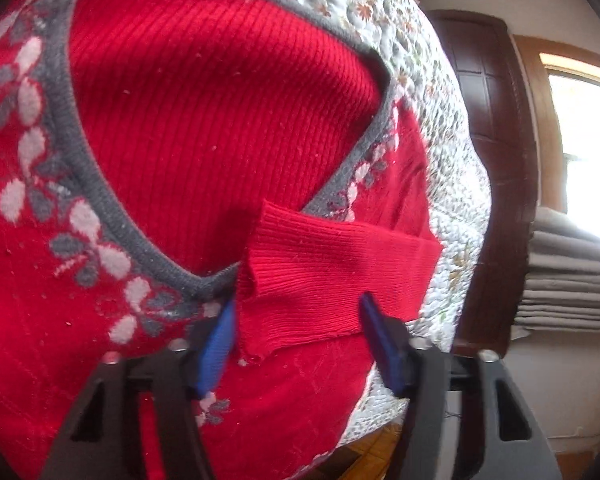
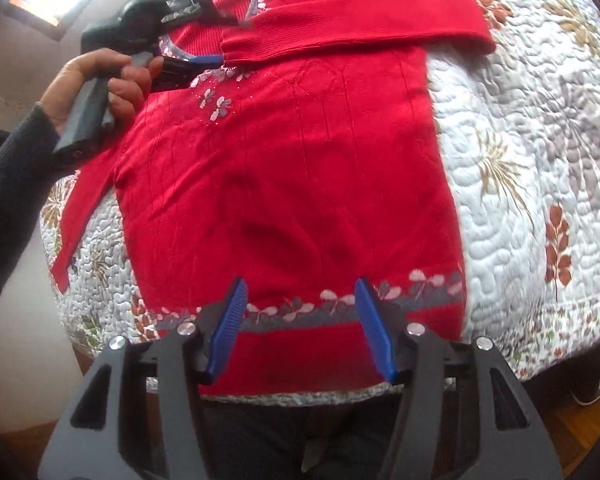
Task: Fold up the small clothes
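A red knit sweater [image 2: 300, 152] lies face up on a floral quilt [image 2: 520, 184], its hem band of grey and pink flowers nearest me. One sleeve [image 2: 360, 28] is folded across the chest, and its cuff [image 1: 320, 280] lies between the blue fingers of my left gripper [image 1: 298, 308], which is open and held by a hand at the grey-trimmed neckline [image 1: 80, 160]. The same left gripper [image 2: 220, 30] shows at the sweater's top left. The other sleeve [image 2: 84, 208] trails over the quilt's left edge. My right gripper [image 2: 300, 286] hovers open above the hem.
The quilt [image 1: 440, 160] drops off at its right edge toward a dark wooden door [image 1: 492, 160], a bright window [image 1: 588, 140] and folded grey fabric [image 1: 572, 276]. Wooden floor [image 2: 580, 440] and a shoe [image 2: 596, 388] show at lower right. A dark sleeve [image 2: 8, 184] comes in from the left.
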### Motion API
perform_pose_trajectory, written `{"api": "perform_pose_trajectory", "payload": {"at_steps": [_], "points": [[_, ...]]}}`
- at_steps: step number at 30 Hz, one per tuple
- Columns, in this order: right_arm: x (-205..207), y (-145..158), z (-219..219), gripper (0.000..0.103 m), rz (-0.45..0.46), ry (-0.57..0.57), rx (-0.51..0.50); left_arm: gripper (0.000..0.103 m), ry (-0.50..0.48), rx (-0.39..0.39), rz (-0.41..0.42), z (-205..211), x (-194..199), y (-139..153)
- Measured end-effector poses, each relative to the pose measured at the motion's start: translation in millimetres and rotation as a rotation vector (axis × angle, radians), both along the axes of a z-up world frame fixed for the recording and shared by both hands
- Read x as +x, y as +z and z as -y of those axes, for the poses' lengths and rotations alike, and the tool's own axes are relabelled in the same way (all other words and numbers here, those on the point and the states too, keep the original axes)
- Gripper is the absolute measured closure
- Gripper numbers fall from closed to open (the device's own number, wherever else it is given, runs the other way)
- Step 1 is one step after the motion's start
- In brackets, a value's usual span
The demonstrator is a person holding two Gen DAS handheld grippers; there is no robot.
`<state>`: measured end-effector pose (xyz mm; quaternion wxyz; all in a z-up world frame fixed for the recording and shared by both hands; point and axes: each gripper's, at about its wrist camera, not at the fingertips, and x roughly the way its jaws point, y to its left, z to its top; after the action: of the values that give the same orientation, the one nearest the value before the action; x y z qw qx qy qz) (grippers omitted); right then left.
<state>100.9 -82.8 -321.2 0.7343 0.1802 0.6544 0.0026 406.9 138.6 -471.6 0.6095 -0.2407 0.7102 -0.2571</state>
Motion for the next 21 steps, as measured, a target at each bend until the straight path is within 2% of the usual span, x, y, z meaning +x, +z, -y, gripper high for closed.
{"api": "perform_pose_trajectory", "payload": {"at_steps": [1,3,4,5,12,21], "points": [[-2.8,5.0,-0.4,0.047,0.004,-0.006,0.002,0.082,-0.007,0.023,-0.002,2.1,-0.4,0.1],[-5.4,13.4,-3.1,0.047,0.016,-0.010,-0.005,0.085,-0.013,0.048,0.004,1.7,-0.2,1.2],[-7.1,18.2,-4.5,0.047,0.024,-0.012,-0.009,0.095,-0.013,0.067,0.007,0.7,-0.3,1.7],[-9.2,22.5,-5.5,0.047,0.032,-0.015,-0.012,0.098,-0.011,0.070,0.011,-1.4,-0.7,2.5],[-19.0,47.6,4.8,0.047,0.069,-0.056,-0.044,0.100,-0.029,0.059,0.094,-9.1,-1.5,28.5],[-17.8,59.4,8.4,0.047,0.091,-0.108,-0.053,0.100,-0.005,0.041,0.245,-60.6,1.7,87.4]]}}
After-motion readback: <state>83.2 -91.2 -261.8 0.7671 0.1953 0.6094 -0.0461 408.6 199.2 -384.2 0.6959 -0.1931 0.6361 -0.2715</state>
